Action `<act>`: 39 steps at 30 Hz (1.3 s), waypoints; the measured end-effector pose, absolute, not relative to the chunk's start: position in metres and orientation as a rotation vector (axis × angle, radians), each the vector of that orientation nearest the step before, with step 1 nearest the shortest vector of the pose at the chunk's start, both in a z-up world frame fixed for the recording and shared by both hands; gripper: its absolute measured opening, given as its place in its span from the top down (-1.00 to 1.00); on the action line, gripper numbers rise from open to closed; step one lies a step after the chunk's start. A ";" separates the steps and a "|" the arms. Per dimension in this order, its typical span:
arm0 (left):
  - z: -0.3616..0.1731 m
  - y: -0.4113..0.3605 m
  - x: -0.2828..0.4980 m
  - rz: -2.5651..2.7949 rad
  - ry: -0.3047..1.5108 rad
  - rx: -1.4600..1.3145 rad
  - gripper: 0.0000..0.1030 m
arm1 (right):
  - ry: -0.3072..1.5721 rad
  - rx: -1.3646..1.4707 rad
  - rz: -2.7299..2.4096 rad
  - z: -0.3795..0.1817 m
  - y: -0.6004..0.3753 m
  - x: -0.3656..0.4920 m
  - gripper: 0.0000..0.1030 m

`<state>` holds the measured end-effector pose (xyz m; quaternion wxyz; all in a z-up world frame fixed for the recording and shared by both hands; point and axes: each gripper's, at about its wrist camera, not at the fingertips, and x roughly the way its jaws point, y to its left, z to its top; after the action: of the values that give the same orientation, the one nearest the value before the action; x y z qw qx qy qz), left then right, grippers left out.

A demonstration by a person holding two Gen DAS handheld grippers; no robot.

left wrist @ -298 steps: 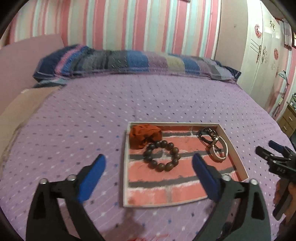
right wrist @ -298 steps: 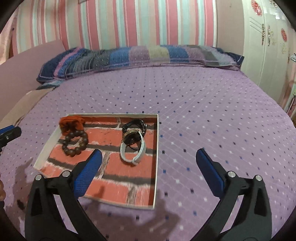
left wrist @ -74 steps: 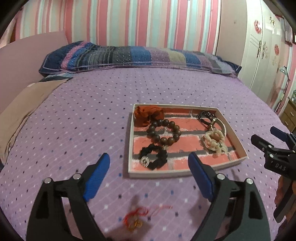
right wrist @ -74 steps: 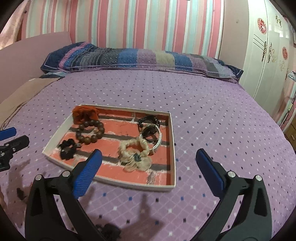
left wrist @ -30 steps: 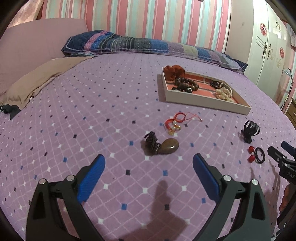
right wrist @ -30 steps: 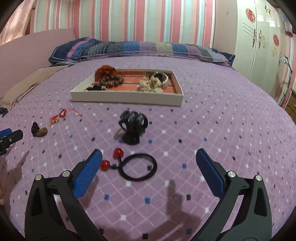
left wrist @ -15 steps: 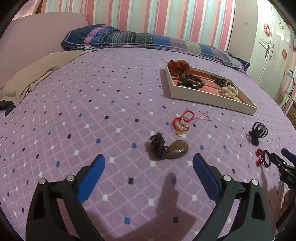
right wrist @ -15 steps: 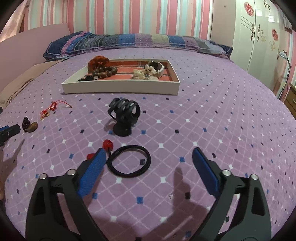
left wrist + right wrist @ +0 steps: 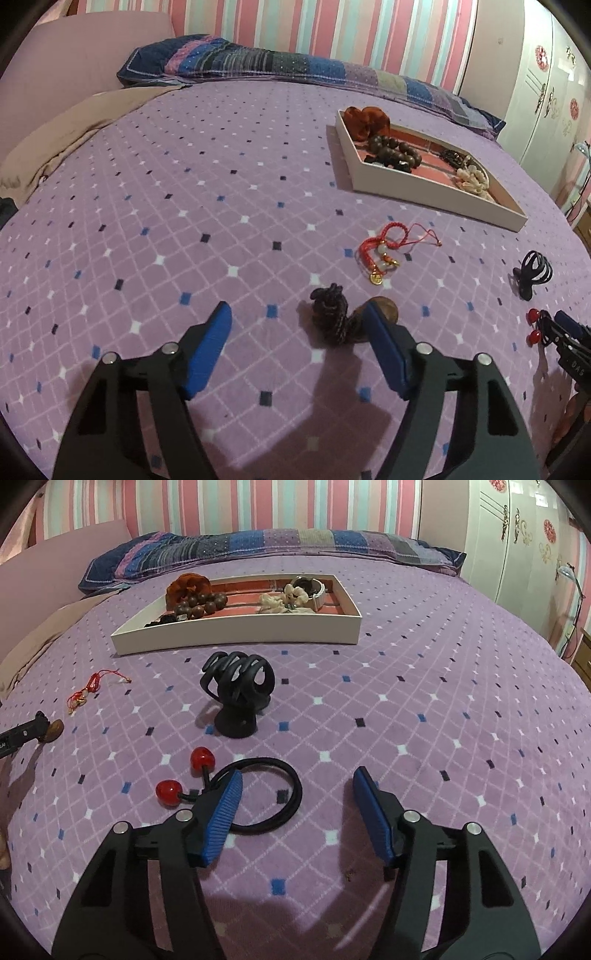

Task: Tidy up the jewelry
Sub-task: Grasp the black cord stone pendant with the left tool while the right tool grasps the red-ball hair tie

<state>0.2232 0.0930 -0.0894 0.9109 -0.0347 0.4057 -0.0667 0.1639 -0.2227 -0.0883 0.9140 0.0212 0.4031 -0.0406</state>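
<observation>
Right under the left gripper [image 9: 297, 338], fingers spread wide and empty, sits the dark-corded stone pendant [image 9: 343, 317] on the bedspread, lying crosswise toward its right finger; right gripper [image 9: 295, 805], also wide apart, straddles the cherry hair tie [image 9: 258, 794]; tray [image 9: 236, 638] well beyond.

Home bedroom: bed [image 9: 443, 664], pillows [image 9: 258, 546], wardrobe [image 9: 517, 535]

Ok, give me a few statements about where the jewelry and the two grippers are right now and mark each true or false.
1. The black hair claw lies inside the tray. False: it stands on the bedspread in front of it.
2. Both the left gripper and the right gripper are open. True.
3. The red cord bracelet is on the bedspread. True.
4. The right gripper grips the black hair tie. False: the tie lies loose on the bed.
</observation>
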 end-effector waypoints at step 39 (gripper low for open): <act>-0.060 0.071 0.206 -0.188 0.752 -0.037 0.55 | 0.761 0.048 0.043 -0.072 -0.213 0.163 0.92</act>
<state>0.2060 0.0709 -0.0597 0.9257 -0.0178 0.3667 -0.0914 0.1633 -0.2128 -0.0715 0.9280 0.0236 0.3713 0.0211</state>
